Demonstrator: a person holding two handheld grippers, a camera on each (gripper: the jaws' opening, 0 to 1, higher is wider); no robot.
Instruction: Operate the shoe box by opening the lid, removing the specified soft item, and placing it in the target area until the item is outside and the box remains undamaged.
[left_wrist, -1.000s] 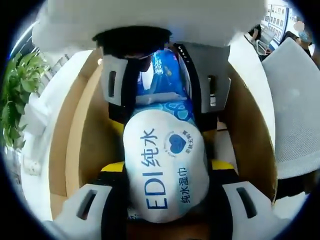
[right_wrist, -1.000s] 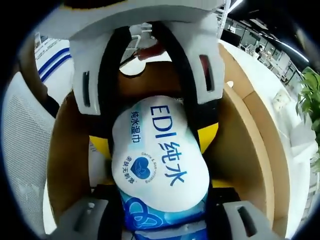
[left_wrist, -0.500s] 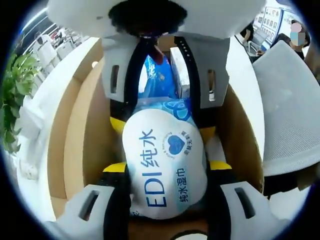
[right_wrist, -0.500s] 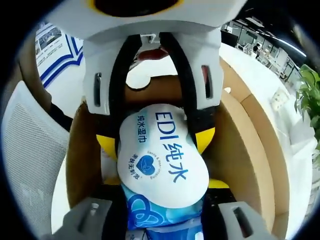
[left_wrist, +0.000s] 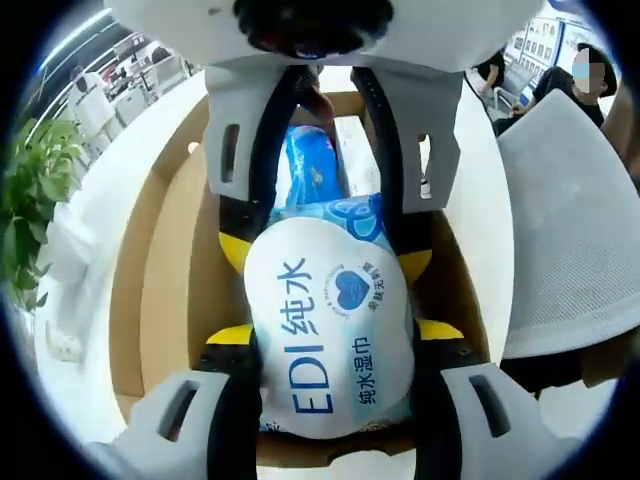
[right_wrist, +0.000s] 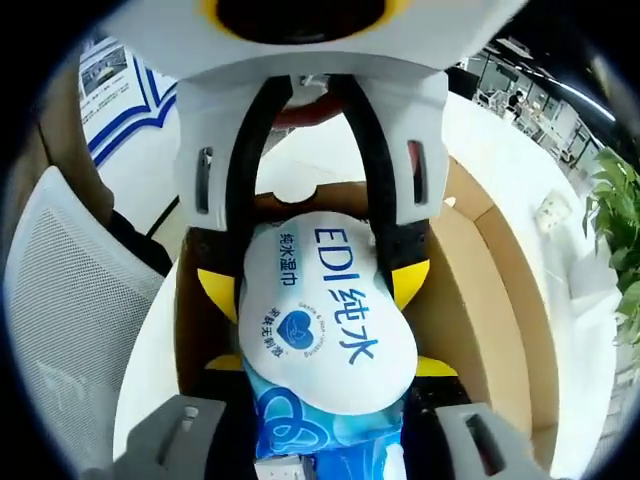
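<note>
The shoe box (left_wrist: 150, 300) stands open on the white surface (left_wrist: 130, 150), its lid out of the way, so the opening step looks done. The soft item is a wet wipes pack (left_wrist: 330, 340), white and blue with "EDI" printed on it, and it is held above the box's open cavity, between both sets of tongs.

The left tongs (left_wrist: 330, 345) are closed on one end of the pack, their yellow-tipped jaws pressing its sides. The right tongs (right_wrist: 325, 355) clamp the opposite end in the same way, so the two grips face each other over the box. In each view the other set of tongs reaches in from the top, gripping the far end of the pack.

Brown cardboard walls show on both sides of the pack, and it seems raised off the box floor, though how far clear of the rim I cannot tell. A white mesh chair (left_wrist: 570, 230) stands beside the box, a green plant (left_wrist: 35, 210) on the opposite side.

What seems left: carry the pack beyond the walls and set it down in the target area without knocking the cardboard.
</note>
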